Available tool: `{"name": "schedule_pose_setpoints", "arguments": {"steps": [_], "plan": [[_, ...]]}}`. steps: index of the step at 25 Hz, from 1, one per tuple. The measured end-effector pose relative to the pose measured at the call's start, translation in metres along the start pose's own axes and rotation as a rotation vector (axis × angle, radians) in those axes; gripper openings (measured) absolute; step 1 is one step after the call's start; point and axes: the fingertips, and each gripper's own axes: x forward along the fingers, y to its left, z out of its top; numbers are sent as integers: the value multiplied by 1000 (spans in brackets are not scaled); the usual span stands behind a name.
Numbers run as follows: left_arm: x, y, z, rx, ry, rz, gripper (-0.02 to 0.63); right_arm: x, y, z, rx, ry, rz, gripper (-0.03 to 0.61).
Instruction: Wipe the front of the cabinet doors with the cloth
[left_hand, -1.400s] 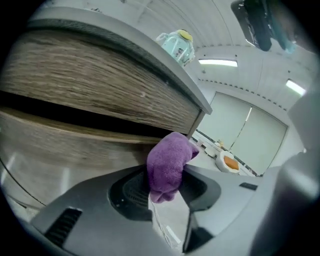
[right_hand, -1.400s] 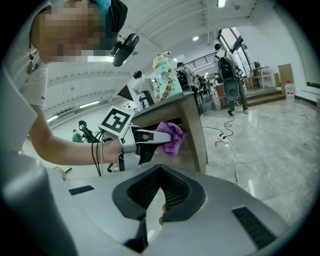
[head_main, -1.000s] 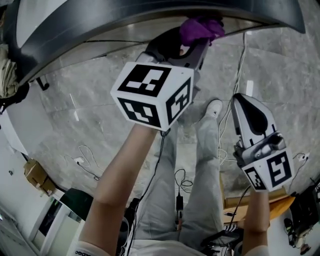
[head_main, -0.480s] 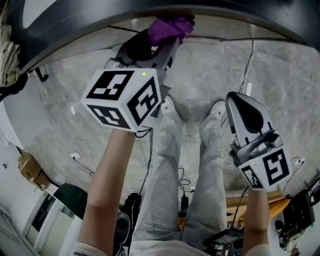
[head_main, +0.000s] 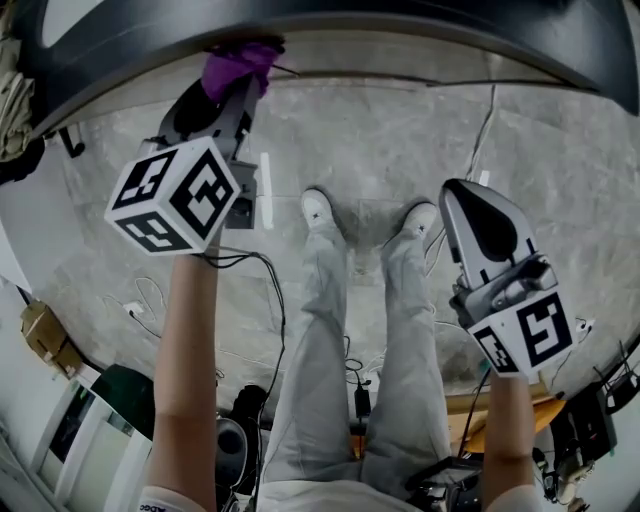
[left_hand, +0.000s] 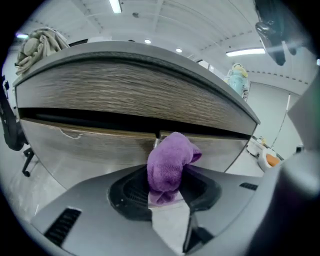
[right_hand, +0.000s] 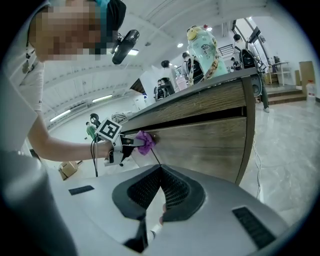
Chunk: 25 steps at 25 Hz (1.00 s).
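Note:
A purple cloth (head_main: 240, 65) is pinched in my left gripper (head_main: 228, 88), which is shut on it and presses it against the cabinet's front just under the dark countertop edge (head_main: 420, 25). In the left gripper view the cloth (left_hand: 170, 165) bulges out of the jaws and touches the wood-grain doors (left_hand: 90, 145) near the seam between two of them. The right gripper view shows the cloth (right_hand: 145, 142) on the door (right_hand: 205, 145) from the side. My right gripper (head_main: 465, 195) hangs lower right, away from the cabinet, shut with nothing in it (right_hand: 160, 172).
The person's legs and white shoes (head_main: 318, 208) stand on the grey marble floor, with cables (head_main: 260, 290) trailing round them. A cardboard box (head_main: 40, 335) lies at the left. A toy figure (right_hand: 202, 47) stands on the countertop; a bundle of cloth (left_hand: 37, 45) lies on its left end.
The left gripper has slid the purple cloth leftwards along the cabinet front. The right gripper has hardly moved.

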Motion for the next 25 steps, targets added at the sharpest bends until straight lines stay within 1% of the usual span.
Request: {"name": "schedule_pose_setpoints", "arguments": {"steps": [3,5,6,8,11,13,15,18,22,25], "plan": [[-4,6,-4,-38,-5,32,147,-13,-12,-5,3,-1,-7,26],[-5,-4,-8,-55,-12,16,144,-21,-19,-7,9,-4,-15,26],[-6,-14,-12,-51,-8,-3,144,-25,-21,-8,15,-8,-19,26],[-7,-43,-26,-13,22,-52,144,-33,-25,-8,28,-18,-25,26],[3,-101,-60,59,96,-124,144,-50,-39,-12,41,-23,-31,26],[18,-142,-78,74,135,-176,144,-64,-52,-16,50,-30,-41,26],[33,-175,-84,72,154,-228,144,-76,-62,-19,68,-40,-61,26],[56,-206,-78,59,155,-276,144,-88,-72,-23,111,-61,-101,26],[89,-250,-69,-6,155,-329,144,-114,-94,-40,192,-97,-172,26],[110,-285,-69,-23,158,-364,144,-132,-108,-57,231,-111,-206,26]]}}
